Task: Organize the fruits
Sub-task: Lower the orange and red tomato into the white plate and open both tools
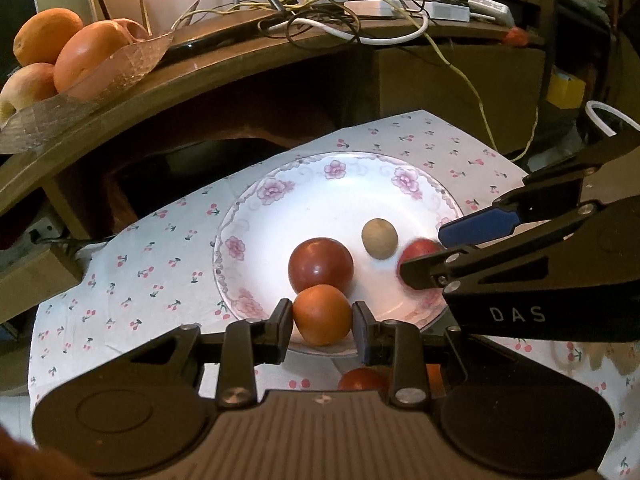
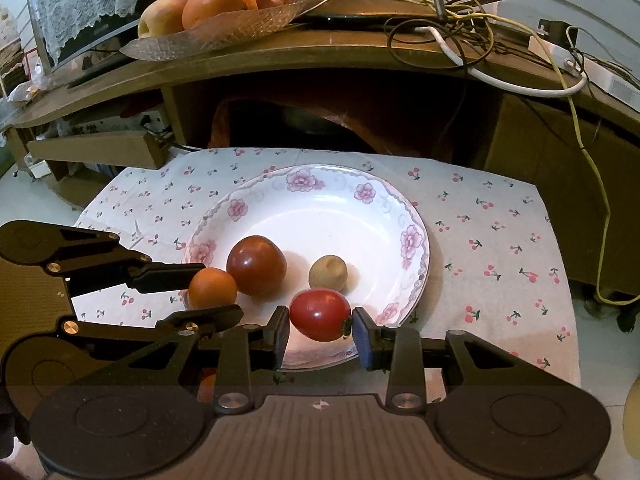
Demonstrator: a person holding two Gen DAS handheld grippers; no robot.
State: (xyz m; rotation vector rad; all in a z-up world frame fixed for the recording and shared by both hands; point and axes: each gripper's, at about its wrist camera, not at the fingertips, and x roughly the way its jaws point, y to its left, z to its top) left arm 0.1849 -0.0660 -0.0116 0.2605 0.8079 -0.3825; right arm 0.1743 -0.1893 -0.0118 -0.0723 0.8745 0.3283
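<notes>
Orange and smooth, the small round fruit (image 1: pixel 322 314) pinched by the left gripper (image 1: pixel 322 322) over the plate's (image 1: pixel 280 216) near rim looks light, firm and prone to roll, like the red tomato (image 2: pixel 320 314) the right gripper (image 2: pixel 320 330) pinches across its middle

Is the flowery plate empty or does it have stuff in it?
Not empty. The plate holds a dark red fruit and a small brownish one; both grippers hold fruits over its rim.

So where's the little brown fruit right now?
The little brown fruit sits loose on the flowered plate, right of the dark red fruit and just behind the red tomato.
</notes>
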